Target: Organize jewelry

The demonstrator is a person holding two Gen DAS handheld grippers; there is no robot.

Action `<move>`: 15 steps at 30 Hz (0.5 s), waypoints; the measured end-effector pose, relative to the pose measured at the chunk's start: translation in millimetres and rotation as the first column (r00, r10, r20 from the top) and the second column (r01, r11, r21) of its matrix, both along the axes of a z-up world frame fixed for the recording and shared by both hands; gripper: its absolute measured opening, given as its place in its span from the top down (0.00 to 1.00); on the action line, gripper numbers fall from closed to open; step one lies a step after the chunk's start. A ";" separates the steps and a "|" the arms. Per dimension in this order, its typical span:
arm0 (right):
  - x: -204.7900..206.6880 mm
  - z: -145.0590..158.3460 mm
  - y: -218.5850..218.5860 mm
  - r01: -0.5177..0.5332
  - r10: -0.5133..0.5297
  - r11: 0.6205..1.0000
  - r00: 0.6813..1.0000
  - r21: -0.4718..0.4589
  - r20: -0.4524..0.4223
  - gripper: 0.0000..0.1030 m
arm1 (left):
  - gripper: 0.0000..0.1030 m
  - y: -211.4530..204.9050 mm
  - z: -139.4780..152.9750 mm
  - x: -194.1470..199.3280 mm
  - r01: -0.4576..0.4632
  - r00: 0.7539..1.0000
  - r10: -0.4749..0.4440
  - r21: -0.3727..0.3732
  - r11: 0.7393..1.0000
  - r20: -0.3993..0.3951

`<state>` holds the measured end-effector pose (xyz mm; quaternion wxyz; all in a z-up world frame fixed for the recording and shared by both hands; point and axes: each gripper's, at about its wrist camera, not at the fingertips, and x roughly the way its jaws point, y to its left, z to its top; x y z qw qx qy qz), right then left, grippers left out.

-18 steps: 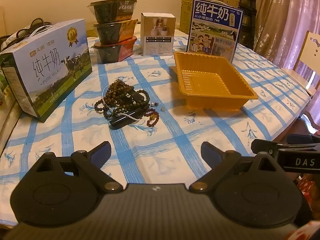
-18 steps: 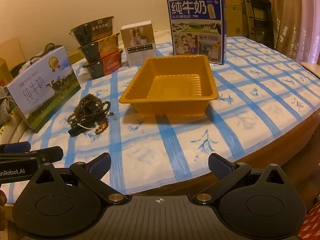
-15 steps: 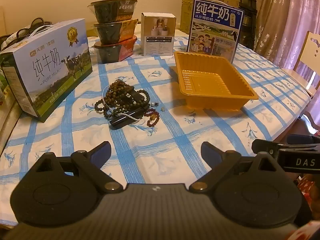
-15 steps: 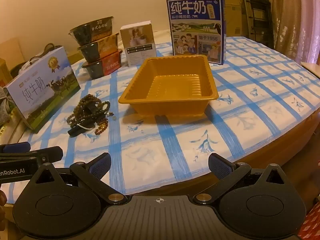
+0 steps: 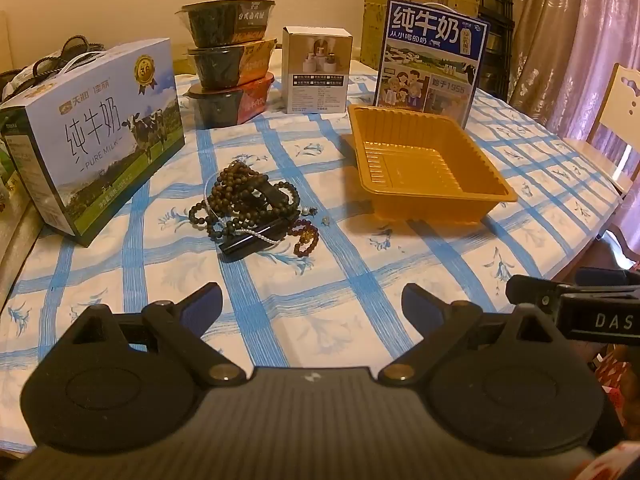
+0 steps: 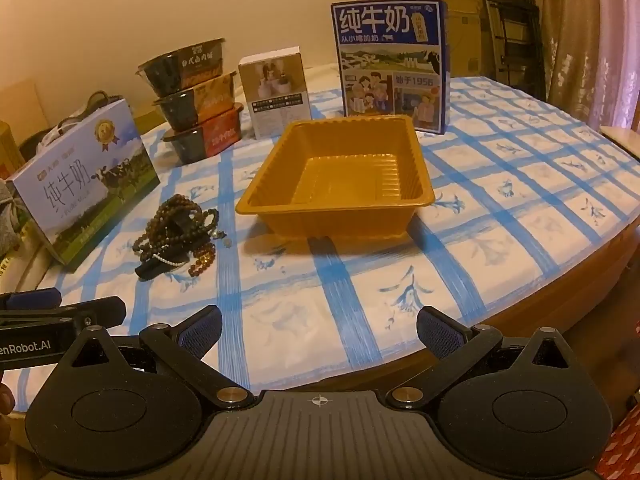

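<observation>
Jewelry: a tangled heap of dark bead strands (image 5: 244, 200), with a reddish bead bracelet (image 5: 306, 236), a thin pearl strand and a black bar-shaped piece (image 5: 252, 242), lying on the surface left of centre.
Loose pieces: two small items (image 5: 326, 220) just right of the heap, between it and the tray.
Tray: orange plastic tray (image 5: 492, 178), empty, to the right of the heap and apart from it.
Surface: blue-checked cloth (image 5: 360, 280) with nothing lying between the claws and the heap.
Left side: milk carton (image 5: 100, 132) lying near the heap.
Far side: three stacked bowls (image 5: 230, 68), a small white box (image 5: 316, 70), an upright blue milk box (image 5: 432, 56) behind the tray.
Left claw (image 5: 312, 304): jaws spread wide, nothing between them, hovering near the surface's near edge.
Right claw (image 6: 318, 326): jaws spread wide, empty, facing the tray (image 6: 424, 196).
Background: cardboard boxes, curtain, chair (image 5: 616, 120) at far right.
</observation>
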<state>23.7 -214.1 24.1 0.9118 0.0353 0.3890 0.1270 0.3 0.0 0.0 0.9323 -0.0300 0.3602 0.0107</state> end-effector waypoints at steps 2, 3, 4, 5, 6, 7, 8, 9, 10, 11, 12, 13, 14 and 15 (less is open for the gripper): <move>-0.4 0.0 -0.1 0.000 0.000 1.000 1.000 0.002 0.001 0.00 | 0.07 0.0 -0.1 0.1 0.001 1.000 -0.001 0.000 1.000 0.000; -0.3 0.3 0.0 0.000 0.000 1.000 1.000 0.001 0.002 0.00 | 0.07 0.0 0.0 0.1 0.000 1.000 0.000 0.000 1.000 0.000; -0.6 0.2 0.1 0.001 -0.001 1.000 1.000 0.001 0.002 0.00 | 0.07 0.0 0.0 -0.1 -0.001 1.000 0.001 0.000 1.000 0.001; -0.5 0.6 0.1 0.001 -0.001 1.000 1.000 0.001 0.003 0.00 | 0.07 0.1 0.1 0.0 -0.001 1.000 0.001 0.000 1.000 0.001; -0.7 0.7 -0.1 0.001 -0.001 1.000 1.000 0.003 0.003 0.00 | 0.07 0.0 0.0 -0.1 0.000 1.000 0.000 0.000 1.000 0.001; -0.7 0.6 0.1 0.001 -0.001 1.000 1.000 0.003 0.003 0.00 | 0.07 -0.1 0.0 0.0 -0.001 1.000 0.001 0.000 1.000 0.001; -0.8 0.6 0.5 0.000 0.000 1.000 1.000 0.003 0.004 0.00 | 0.07 -0.1 -0.1 0.1 0.000 1.000 0.000 -0.001 1.000 0.001; -0.6 0.8 0.2 0.001 -0.001 1.000 1.000 0.004 0.004 0.00 | 0.07 -0.1 -0.1 0.0 0.001 1.000 -0.001 -0.001 1.000 0.001; -0.6 0.8 0.3 0.001 -0.001 1.000 1.000 0.003 0.004 0.00 | 0.07 0.0 0.0 -0.1 0.000 1.000 0.000 0.000 1.000 0.001; -0.6 0.8 0.3 0.001 -0.001 1.000 1.000 0.003 0.003 0.00 | 0.07 0.1 0.0 -0.1 0.000 1.000 0.000 0.000 1.000 0.001; -0.6 1.0 0.3 0.001 -0.001 1.000 1.000 0.003 0.003 0.00 | 0.07 0.1 0.1 -0.1 0.001 1.000 -0.001 -0.001 1.000 0.001; -0.7 0.8 0.3 0.001 -0.001 1.000 1.000 0.003 0.004 0.00 | 0.07 0.1 0.1 0.0 0.000 1.000 0.000 -0.001 1.000 0.001; -0.6 1.3 0.4 0.001 -0.001 1.000 1.000 0.003 0.004 0.00 | 0.07 0.2 0.1 0.0 0.000 1.000 0.000 -0.002 1.000 0.001; -0.6 0.9 0.3 0.001 -0.001 1.000 1.000 0.003 0.004 0.00 | 0.07 0.1 0.0 -0.1 0.000 1.000 0.000 -0.001 1.000 0.001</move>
